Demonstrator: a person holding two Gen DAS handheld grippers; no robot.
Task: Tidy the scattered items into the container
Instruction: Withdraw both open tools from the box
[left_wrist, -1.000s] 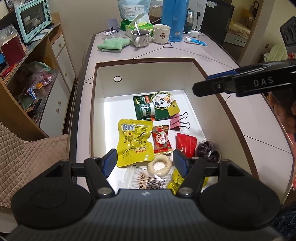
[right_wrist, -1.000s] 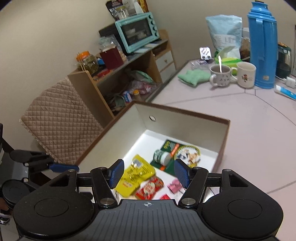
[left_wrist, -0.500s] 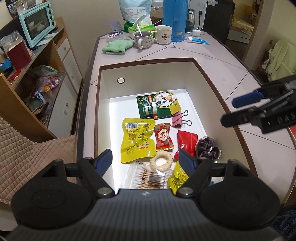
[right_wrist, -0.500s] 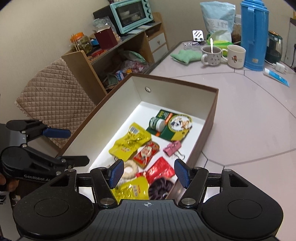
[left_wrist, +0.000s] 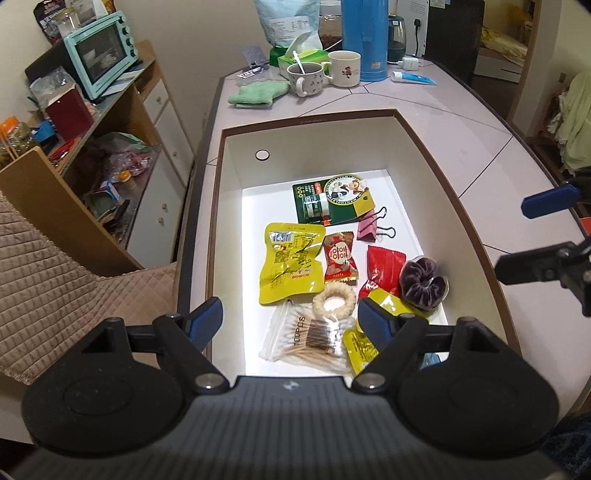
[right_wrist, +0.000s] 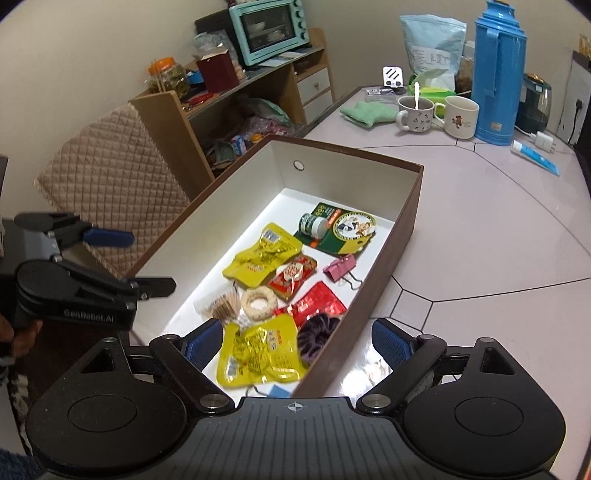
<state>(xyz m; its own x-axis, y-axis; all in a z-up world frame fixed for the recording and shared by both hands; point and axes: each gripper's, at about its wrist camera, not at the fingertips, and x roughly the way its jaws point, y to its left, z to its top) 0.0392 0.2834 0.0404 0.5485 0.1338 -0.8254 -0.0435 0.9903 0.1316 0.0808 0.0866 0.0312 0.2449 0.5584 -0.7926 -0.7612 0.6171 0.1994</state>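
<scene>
A brown box with white inside (left_wrist: 417, 147) (right_wrist: 410, 206) stands on the table. In it lie a yellow snack pouch (left_wrist: 290, 266) (right_wrist: 262, 254), red wrappers (left_wrist: 340, 258), a pink binder clip (left_wrist: 369, 227) (right_wrist: 341, 267), a purple scrunchie (left_wrist: 423, 282) (right_wrist: 317, 332), a cream ring (left_wrist: 334, 301), a cotton-swab bag (left_wrist: 306, 338), a green card (left_wrist: 332, 199) (right_wrist: 341, 232) and a second yellow pouch (right_wrist: 260, 350). My left gripper (left_wrist: 290, 319) is open and empty above the box's near end. My right gripper (right_wrist: 297, 341) is open and empty over the box's near right corner.
At the table's far end stand two mugs (left_wrist: 325, 72), a blue thermos (left_wrist: 364, 37), a green cloth (left_wrist: 256, 92), a tissue box (left_wrist: 301, 59) and a tube (left_wrist: 412, 77). A shelf with a mint oven (left_wrist: 98, 53) and a quilted chair (left_wrist: 55, 295) are at the left.
Both grippers have drawn back and up from the box. The right gripper has swung away to the right side, so more of the box's contents show.
</scene>
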